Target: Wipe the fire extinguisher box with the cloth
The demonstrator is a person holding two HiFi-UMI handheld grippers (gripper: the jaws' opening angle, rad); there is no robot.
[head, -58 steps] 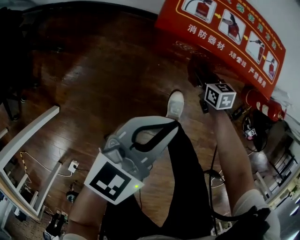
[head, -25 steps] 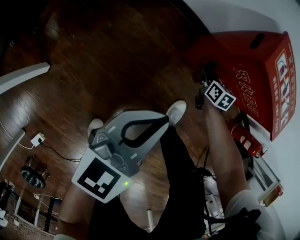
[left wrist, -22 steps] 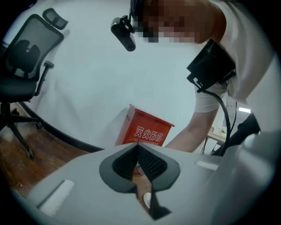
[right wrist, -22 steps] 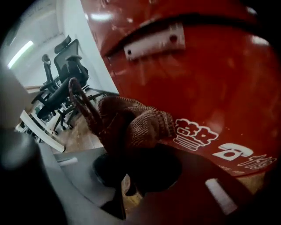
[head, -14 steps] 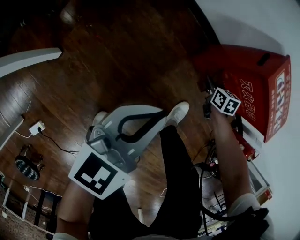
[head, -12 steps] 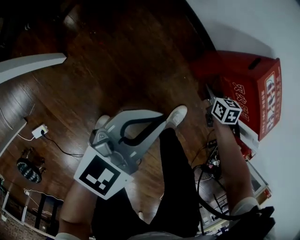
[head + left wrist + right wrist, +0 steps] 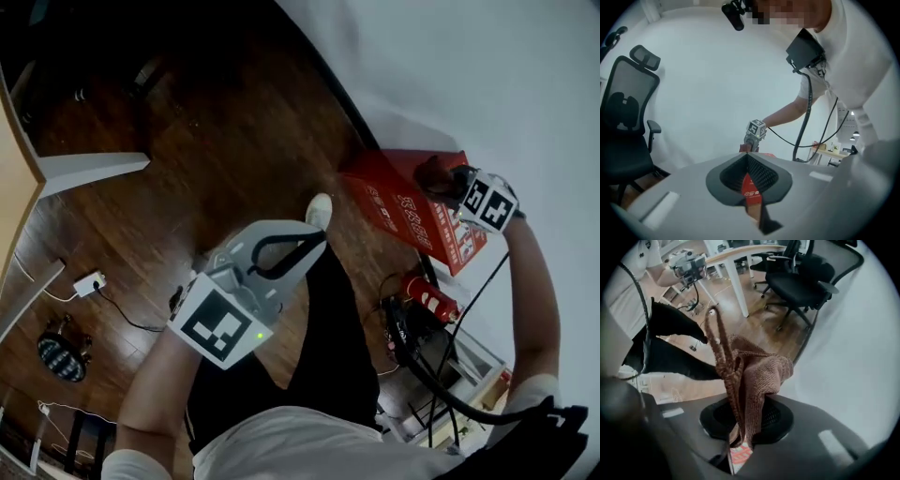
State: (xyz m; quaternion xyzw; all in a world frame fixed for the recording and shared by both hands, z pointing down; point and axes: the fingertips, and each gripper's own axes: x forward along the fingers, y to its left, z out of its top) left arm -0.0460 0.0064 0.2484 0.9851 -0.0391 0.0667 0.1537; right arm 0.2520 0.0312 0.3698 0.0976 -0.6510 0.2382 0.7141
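The red fire extinguisher box (image 7: 405,208) stands on the wood floor against the white wall. My right gripper (image 7: 448,180) is at the box's top far edge, shut on a brown knitted cloth (image 7: 433,172) that rests on the box top. In the right gripper view the cloth (image 7: 757,373) sticks up bunched from between the jaws, and a bit of the printed box (image 7: 739,456) shows below them. My left gripper (image 7: 314,236) hangs in mid-air above my leg, away from the box, its jaws together and empty. Through its jaws (image 7: 747,157) a strip of the red box (image 7: 751,188) shows.
A red fire extinguisher (image 7: 427,295) lies on the floor beside the box, among black cables (image 7: 412,361). A white desk leg (image 7: 92,169) and a power strip (image 7: 91,281) are at the left. Black office chairs (image 7: 801,282) stand behind, and another chair (image 7: 626,126) is by the wall.
The head view has swung toward the wall. My right gripper with the cloth has risen from the box's front side to its top. The left gripper stays shut and idle.
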